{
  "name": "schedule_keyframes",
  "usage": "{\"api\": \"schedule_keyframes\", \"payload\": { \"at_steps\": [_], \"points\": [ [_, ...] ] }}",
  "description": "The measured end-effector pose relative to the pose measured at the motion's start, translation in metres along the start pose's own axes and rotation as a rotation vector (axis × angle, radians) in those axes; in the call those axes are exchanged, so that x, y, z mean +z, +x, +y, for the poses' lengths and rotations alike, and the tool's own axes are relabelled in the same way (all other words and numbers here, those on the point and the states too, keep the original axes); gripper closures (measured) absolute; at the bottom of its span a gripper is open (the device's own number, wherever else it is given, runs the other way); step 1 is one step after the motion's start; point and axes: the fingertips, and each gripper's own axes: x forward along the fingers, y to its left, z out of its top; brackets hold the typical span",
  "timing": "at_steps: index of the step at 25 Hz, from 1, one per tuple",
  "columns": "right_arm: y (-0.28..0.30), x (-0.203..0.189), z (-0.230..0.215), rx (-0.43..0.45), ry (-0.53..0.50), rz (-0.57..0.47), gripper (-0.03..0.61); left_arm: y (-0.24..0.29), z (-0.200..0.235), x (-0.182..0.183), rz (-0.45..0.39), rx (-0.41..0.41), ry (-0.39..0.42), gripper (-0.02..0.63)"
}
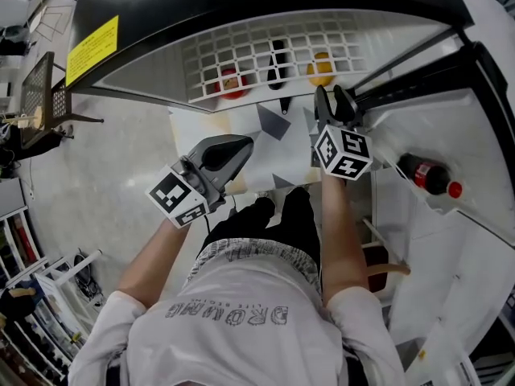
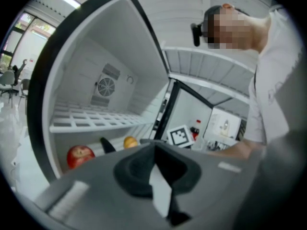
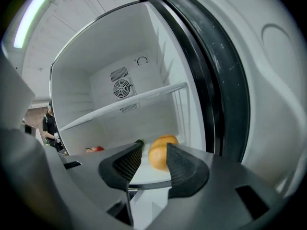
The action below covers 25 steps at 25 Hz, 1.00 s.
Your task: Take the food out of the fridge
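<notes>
Left tool closed, right tool parted (gripping nothing)

A black mesh chair stands on the pale speckled floor.

**The room around my open fridge**

Beneath me the floor is pale grey and lightly speckled. Right in front of my feet lies a white patch with grey triangular shapes. To my left of the fridge stands a dark mesh-backed piece, probably a chair. Further back on that side is a white rack crowded with small things I cannot make out.

Overhead the ceiling is made of white panels, with a bright strip light set in it. Far off to the left, windows glow with daylight, and a chair stands near them.
</notes>
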Motion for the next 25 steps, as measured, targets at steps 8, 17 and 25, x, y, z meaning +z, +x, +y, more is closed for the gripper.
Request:
{"api": "schedule_keyframes", "payload": {
  "at_steps": [8, 17, 25],
  "points": [
    [0.029, -0.01, -0.001, -0.013, 0.015, 0.025, 0.339, -0.003, 0.01, -0.011, 0.009, 0.017, -0.01, 0.606],
    [0.053, -0.018, -0.012, -0.071, 0.027, 0.046, 0.293, -0.004, 0.018, -0.022, 0.014, 0.021, -0.027, 0.606],
    [0.062, -0.022, -0.015, -0.086, -0.019, 0.077, 0.295, -0.004, 0.023, -0.021, 0.006, 0.026, -0.033, 0.606]
  ]
}}
